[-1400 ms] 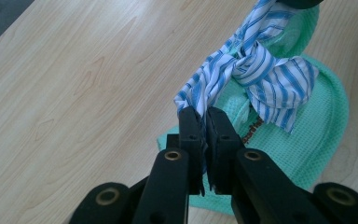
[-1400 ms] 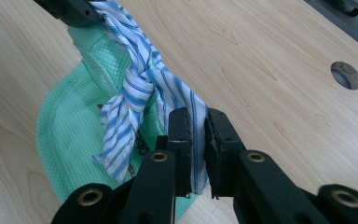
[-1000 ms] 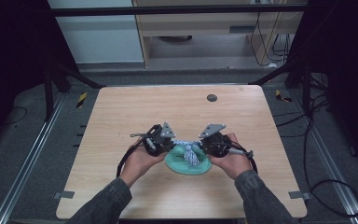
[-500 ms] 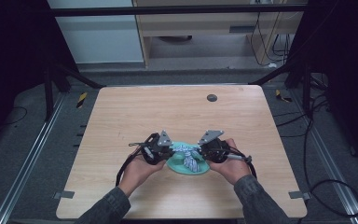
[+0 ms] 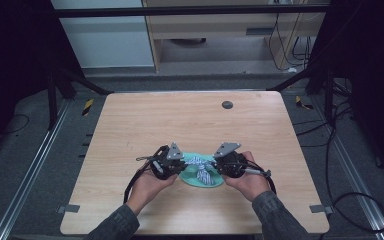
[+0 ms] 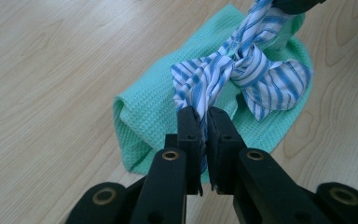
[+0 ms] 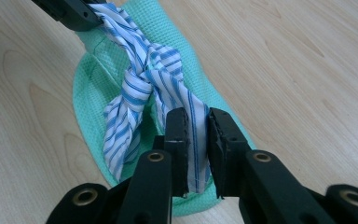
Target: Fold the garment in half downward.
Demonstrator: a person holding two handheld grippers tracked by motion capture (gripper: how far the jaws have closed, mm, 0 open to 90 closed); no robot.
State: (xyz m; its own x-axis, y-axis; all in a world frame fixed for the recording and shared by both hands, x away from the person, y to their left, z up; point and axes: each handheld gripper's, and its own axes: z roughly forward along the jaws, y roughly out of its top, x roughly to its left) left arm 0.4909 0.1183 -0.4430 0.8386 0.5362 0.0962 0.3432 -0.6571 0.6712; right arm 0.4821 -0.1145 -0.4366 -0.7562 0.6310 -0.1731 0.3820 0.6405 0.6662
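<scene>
A green waffle towel [image 5: 207,181] lies bundled on the wooden table near its front edge. A blue-and-white striped cloth [image 5: 199,163] is tied in a knot on top of it. In the high view my left gripper [image 5: 183,168] sits on the left of the bundle and my right gripper [image 5: 215,167] on the right. The left gripper [image 6: 203,112] is shut on one end of the striped cloth [image 6: 251,70] over the towel [image 6: 149,112]. The right gripper [image 7: 196,114] is shut on the other end of the striped cloth [image 7: 151,65], with the towel [image 7: 86,88] below.
The light wooden table [image 5: 130,125] has a small dark round disc [image 5: 227,104] near its far edge. Both forearms come in over the near edge. Dark floor, rails and cables surround the table.
Both hands have drifted slightly toward the near edge, still holding the cloth ends. The knot sits a little tighter over the towel.
</scene>
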